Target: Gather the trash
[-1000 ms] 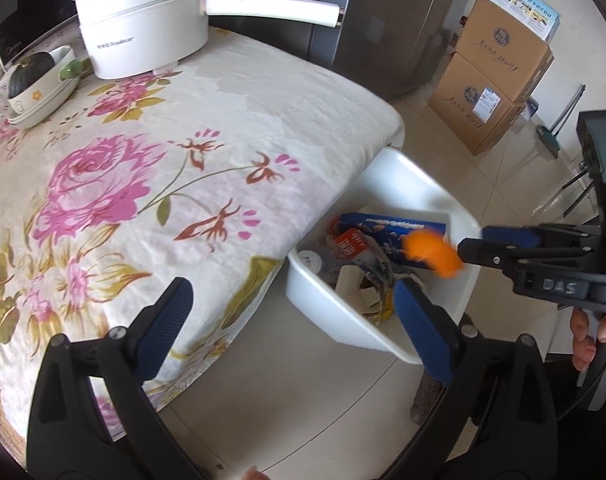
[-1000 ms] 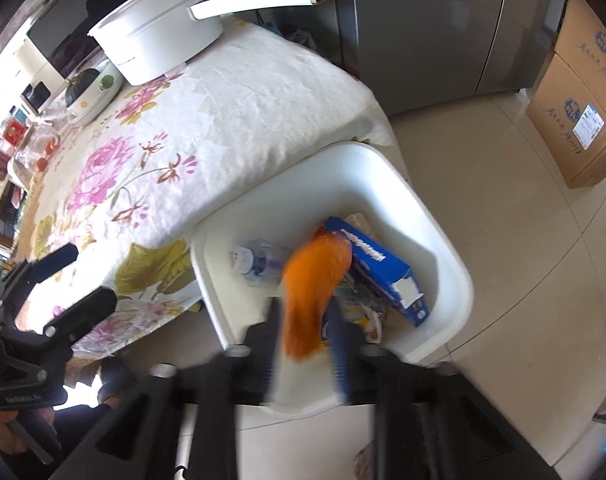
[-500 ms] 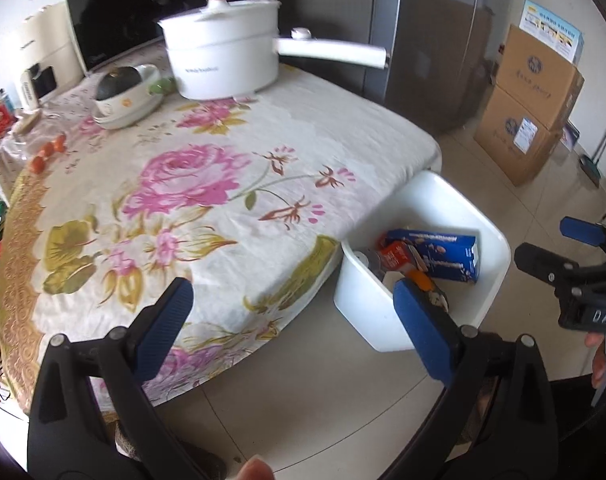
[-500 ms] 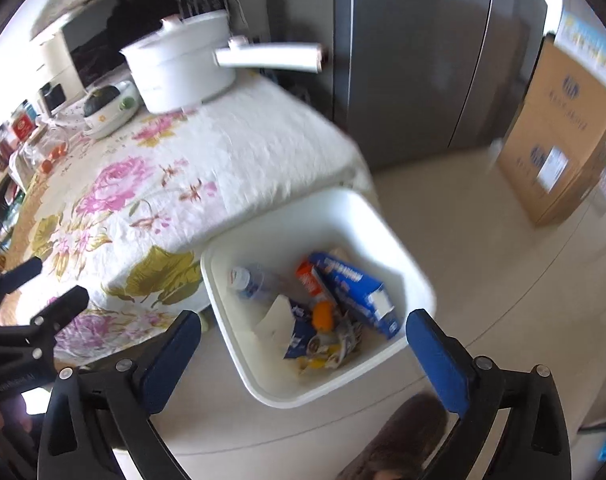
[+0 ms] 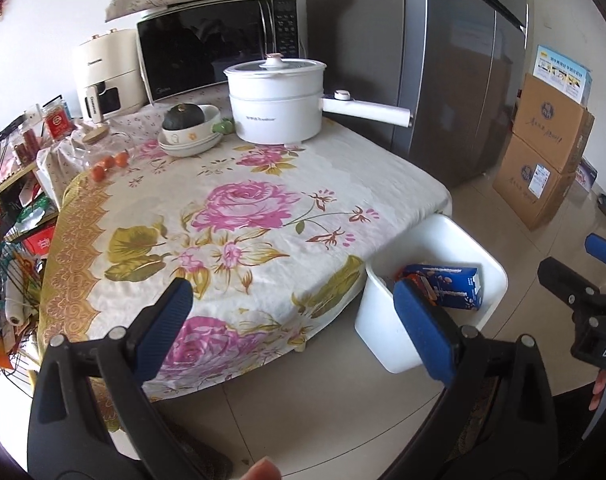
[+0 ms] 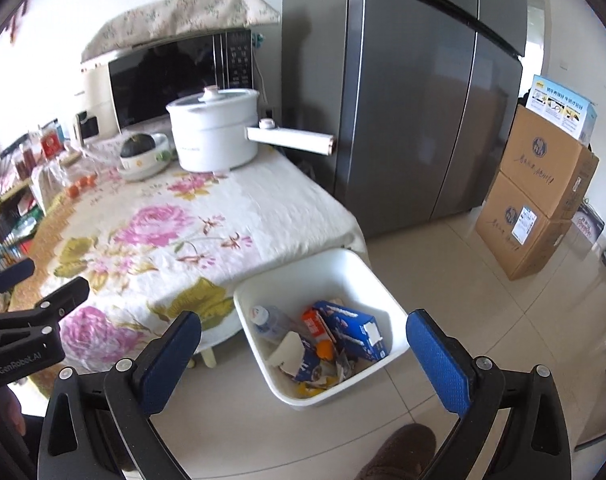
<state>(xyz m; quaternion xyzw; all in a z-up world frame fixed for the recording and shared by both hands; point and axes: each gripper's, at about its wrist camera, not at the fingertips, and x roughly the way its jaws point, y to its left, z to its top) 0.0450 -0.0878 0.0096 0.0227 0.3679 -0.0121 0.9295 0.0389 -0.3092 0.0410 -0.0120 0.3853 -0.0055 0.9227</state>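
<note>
both grippers (image 6: pixel 303 344) wide, empty — trash in bin (image 6: pixel 387 292)

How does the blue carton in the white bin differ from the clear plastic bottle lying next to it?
The blue carton is an opaque printed box; the plastic bottle is see-through with a white cap. The carton is boxy and the larger of the two; the bottle is rounded and smaller. The carton lies toward the bin's right side, the bottle toward its left wall. Both lie on their sides in the white bin.

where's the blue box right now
The blue box lies inside the white bin on the floor at the table's corner, low in the right wrist view, beside a plastic bottle and an orange carton.
</note>
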